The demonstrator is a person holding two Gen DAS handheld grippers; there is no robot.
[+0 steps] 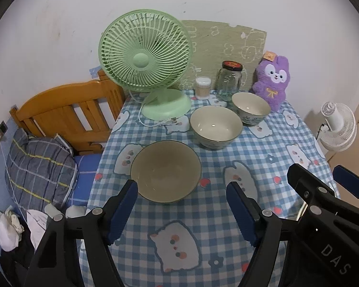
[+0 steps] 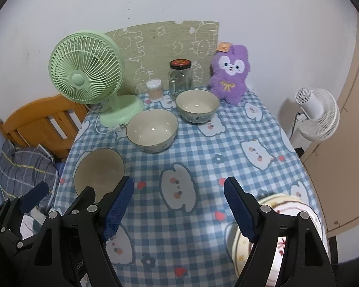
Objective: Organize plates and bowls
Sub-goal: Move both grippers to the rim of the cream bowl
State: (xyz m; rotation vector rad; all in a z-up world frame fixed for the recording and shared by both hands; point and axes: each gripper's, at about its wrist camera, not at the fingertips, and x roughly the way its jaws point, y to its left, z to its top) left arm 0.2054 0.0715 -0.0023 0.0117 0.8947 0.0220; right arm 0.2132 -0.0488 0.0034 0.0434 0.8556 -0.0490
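Observation:
Three cream bowls stand in a diagonal row on the checked tablecloth (image 1: pixel 203 215): a near bowl (image 1: pixel 165 171) (image 2: pixel 99 171), a middle bowl (image 1: pixel 215 126) (image 2: pixel 152 130) and a far bowl (image 1: pixel 250 107) (image 2: pixel 197 105). My left gripper (image 1: pixel 182 212) is open and empty, just in front of the near bowl. My right gripper (image 2: pixel 178 209) is open and empty above the cloth. Stacked plates with red marks (image 2: pixel 289 215) lie at the table's near right, partly hidden by my right finger (image 2: pixel 239 210).
A green desk fan (image 1: pixel 146 62), a swab pot (image 1: pixel 203 87), a glass jar (image 1: pixel 229 81) and a purple plush rabbit (image 1: pixel 274 81) line the back. A wooden bed frame (image 1: pixel 67 112) stands left, a white fan (image 2: pixel 317 114) right.

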